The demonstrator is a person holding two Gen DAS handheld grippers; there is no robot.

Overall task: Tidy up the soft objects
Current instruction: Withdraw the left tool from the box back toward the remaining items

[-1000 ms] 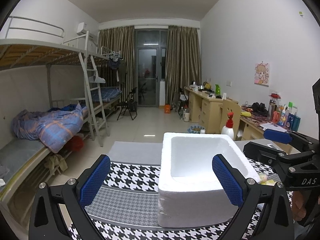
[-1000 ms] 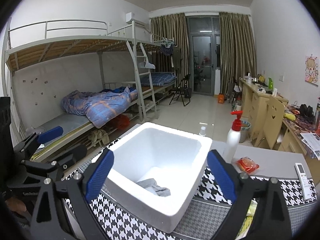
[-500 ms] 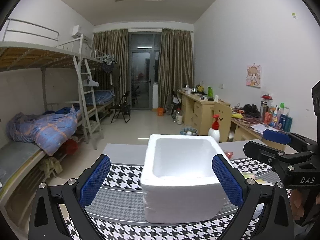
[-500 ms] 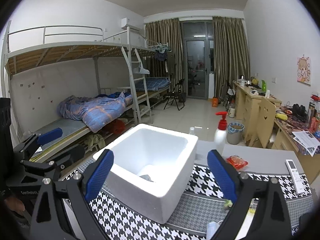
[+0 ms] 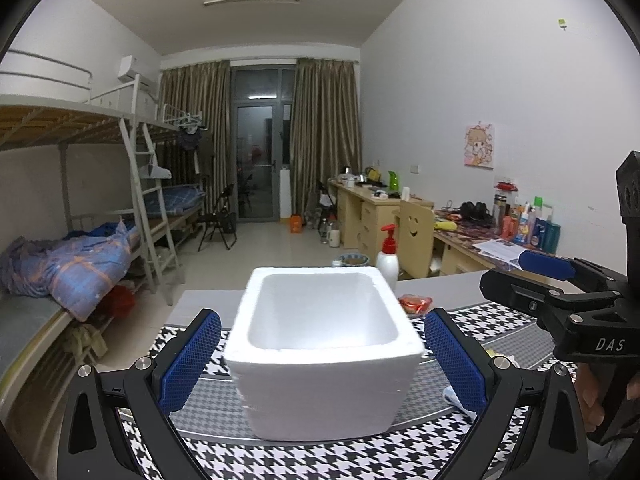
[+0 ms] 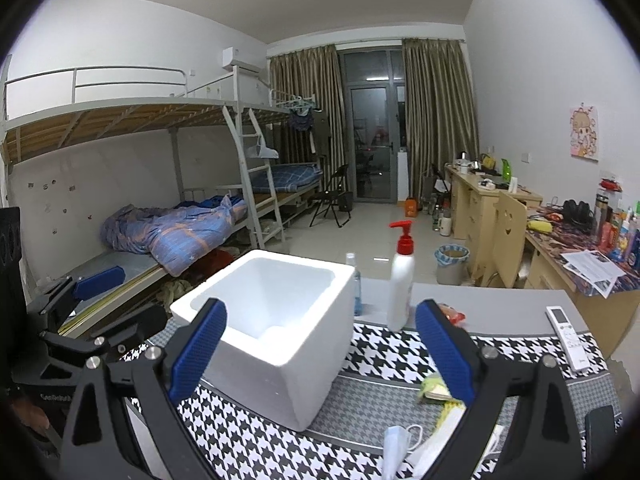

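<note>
**Foam box sitting open-side up between two empty hand-held grippers**

A white pump bottle [image 6: 401, 280] with a red top is standing just behind the foam box [image 5: 320, 344], beside a red snack packet [image 5: 416, 303]. A remote control [image 6: 567, 338] is lying near the surface's [image 6: 500, 308] right edge, and a face mask [image 6: 394, 446] and yellow-green wrappers [image 6: 434, 390] are lying near the right hand-held gripper [image 6: 320, 354]. The box is resting on the houndstooth cloth [image 5: 320, 460], its opening facing up and its longer side running left to right in the left wrist view. Nothing is blocking its opening. The left hand-held gripper [image 5: 320, 360] is hovering with fingers spread wide, gripping nothing; the right one's fingers are likewise apart and empty.
</note>
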